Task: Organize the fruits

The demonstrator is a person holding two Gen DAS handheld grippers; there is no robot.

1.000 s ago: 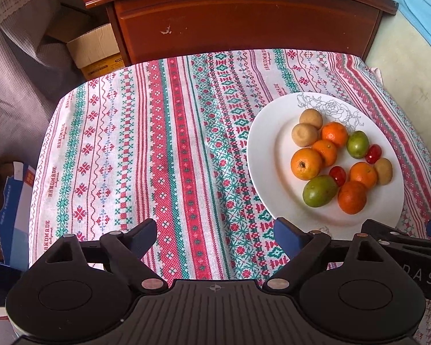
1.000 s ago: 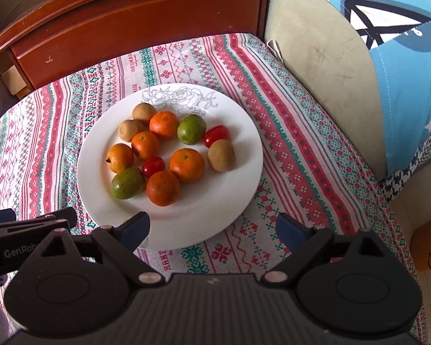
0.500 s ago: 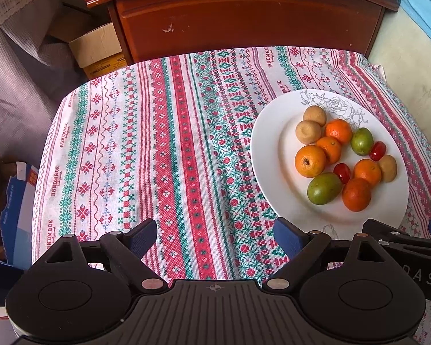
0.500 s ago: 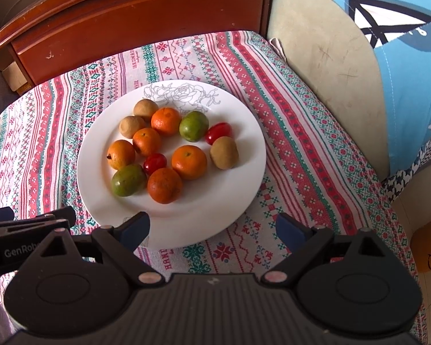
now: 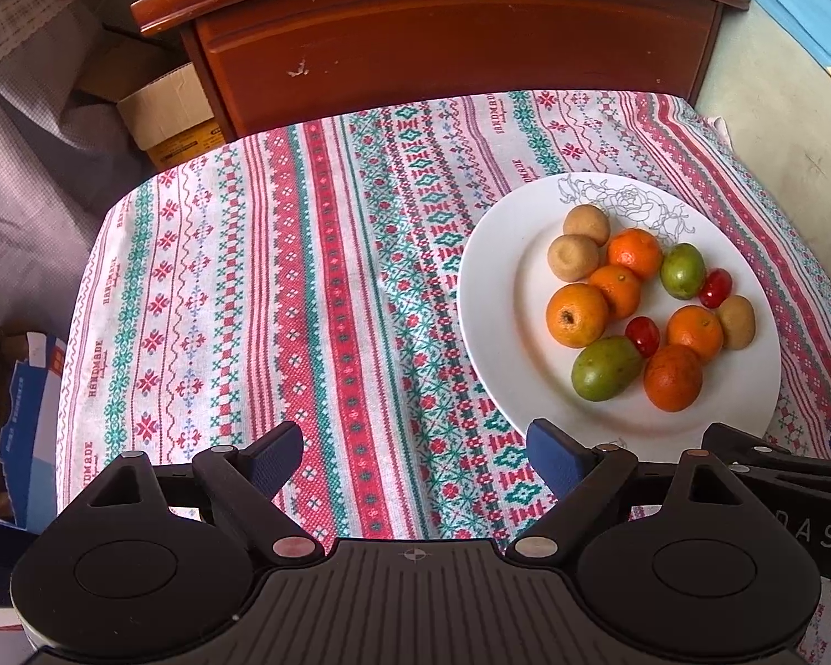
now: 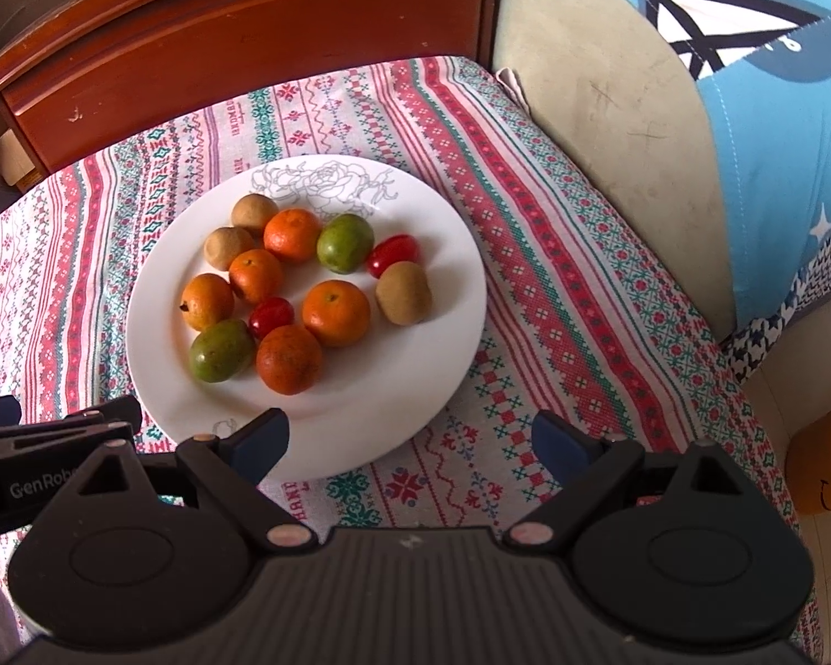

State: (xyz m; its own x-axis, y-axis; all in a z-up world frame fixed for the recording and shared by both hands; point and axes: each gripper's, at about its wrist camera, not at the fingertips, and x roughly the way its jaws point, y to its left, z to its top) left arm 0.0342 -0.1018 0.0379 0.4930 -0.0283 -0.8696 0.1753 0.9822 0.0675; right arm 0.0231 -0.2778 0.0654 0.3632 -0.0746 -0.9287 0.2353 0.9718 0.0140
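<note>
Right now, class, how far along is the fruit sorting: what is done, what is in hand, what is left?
Done: nothing visibly; the oranges, green fruits, brown fruits and red tomatoes lie mixed on the white plate.
In hand: nothing; the left gripper and right gripper are open and empty, near the plate's front edge.
Left: apparently all the sorting.

The fruits [image 6: 299, 288] lie together on a white plate [image 6: 449, 288] with a grey rose drawing at its far rim — five orange mandarins [image 6: 336, 312], two green fruits [image 6: 345, 242], two small red ones [image 6: 393, 252] and three brown kiwis [image 6: 403, 293]. All rest loose, most touching each other.
</note>
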